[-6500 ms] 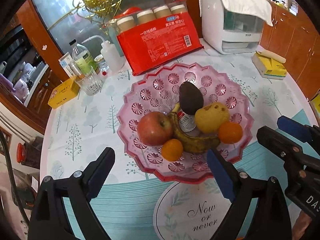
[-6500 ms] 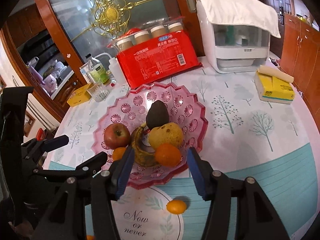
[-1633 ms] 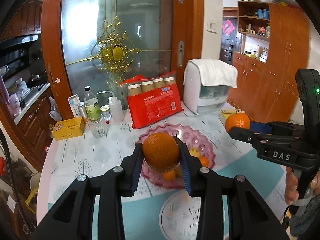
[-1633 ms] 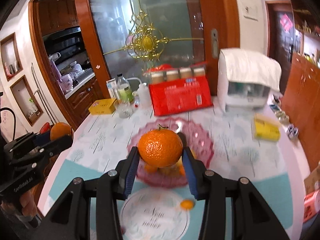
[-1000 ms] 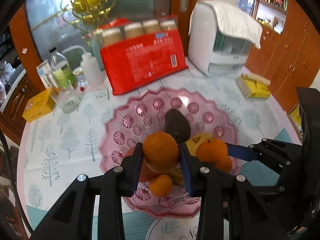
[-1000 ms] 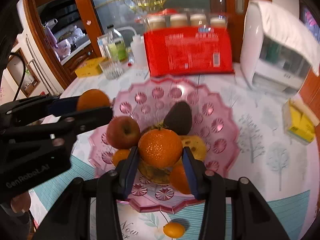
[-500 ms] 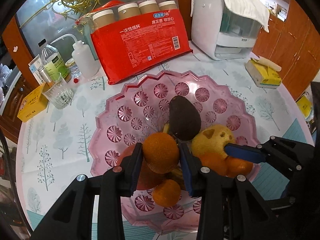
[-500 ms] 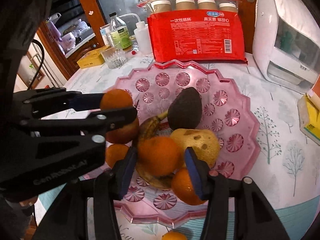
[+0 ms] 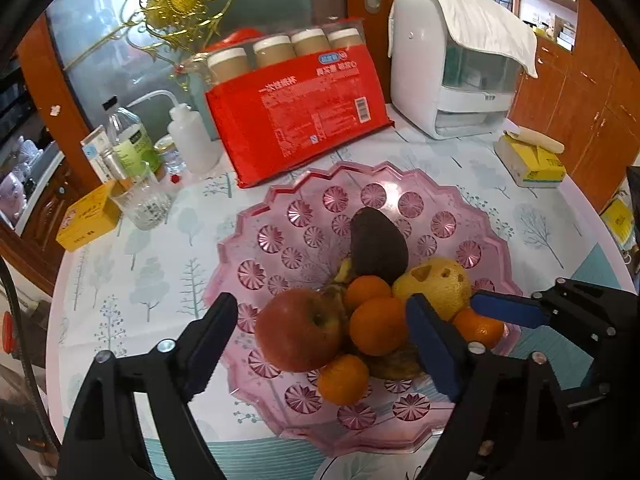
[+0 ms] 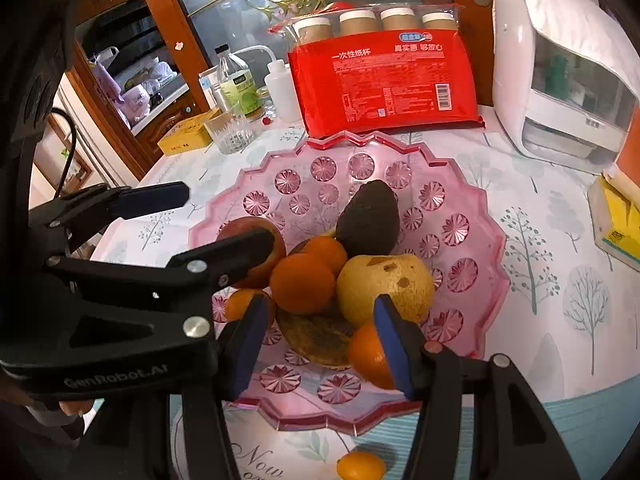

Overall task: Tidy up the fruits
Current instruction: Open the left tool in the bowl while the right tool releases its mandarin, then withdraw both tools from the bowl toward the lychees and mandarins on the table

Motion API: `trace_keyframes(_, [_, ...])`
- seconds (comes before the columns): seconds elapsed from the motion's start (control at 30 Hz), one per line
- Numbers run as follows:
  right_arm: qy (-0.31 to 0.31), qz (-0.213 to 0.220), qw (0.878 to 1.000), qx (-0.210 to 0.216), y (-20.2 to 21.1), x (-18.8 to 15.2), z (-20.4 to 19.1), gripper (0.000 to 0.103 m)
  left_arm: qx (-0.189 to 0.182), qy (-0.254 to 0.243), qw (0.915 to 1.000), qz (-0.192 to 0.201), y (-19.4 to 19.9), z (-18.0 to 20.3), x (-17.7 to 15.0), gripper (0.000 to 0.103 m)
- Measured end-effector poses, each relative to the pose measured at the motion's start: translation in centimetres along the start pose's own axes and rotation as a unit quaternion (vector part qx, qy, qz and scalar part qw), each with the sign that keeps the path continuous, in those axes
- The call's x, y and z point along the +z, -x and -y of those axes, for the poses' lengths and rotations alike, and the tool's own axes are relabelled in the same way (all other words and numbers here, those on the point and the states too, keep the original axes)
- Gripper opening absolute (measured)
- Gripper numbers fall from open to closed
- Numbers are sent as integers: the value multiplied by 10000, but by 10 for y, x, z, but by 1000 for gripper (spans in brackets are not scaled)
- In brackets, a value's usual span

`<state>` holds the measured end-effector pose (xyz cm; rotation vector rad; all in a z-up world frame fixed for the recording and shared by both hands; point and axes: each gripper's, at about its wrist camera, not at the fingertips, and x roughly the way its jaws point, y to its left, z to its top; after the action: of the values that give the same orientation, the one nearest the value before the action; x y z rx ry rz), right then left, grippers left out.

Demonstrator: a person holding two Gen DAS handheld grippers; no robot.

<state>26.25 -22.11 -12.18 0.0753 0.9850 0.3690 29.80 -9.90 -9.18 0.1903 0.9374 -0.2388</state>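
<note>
A pink glass fruit plate holds an apple, a dark avocado, a yellow pear, a brown banana and several oranges. Two oranges lie on top of the pile. My left gripper is open above the apple and oranges. My right gripper is open over the plate's near side. A small orange lies on the table in front of the plate.
Behind the plate stand a red pack of paper cups, a white appliance, a squeeze bottle, a glass and a yellow box. A yellow tissue pack lies at the right.
Both grippers opened and let go of their oranges, which now rest on top of the fruit pile. Both grippers have pulled back slightly.
</note>
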Motion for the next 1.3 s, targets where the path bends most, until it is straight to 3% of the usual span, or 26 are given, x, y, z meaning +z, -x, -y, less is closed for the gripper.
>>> trace_keyframes(0.57, [-156, 238, 9991, -302, 35, -4, -6, 55, -27, 409, 9989, 209, 49, -26, -18, 87])
trace_keyframes(0.97, [-171, 640, 9963, -540, 89, -10, -27, 55, -51, 595, 9958, 688, 116, -43, -31, 92])
trace_keyframes(1.3, [-242, 825, 9938, -704, 126, -30, -50, 55, -28, 676, 9928, 984, 171, -62, -65, 93])
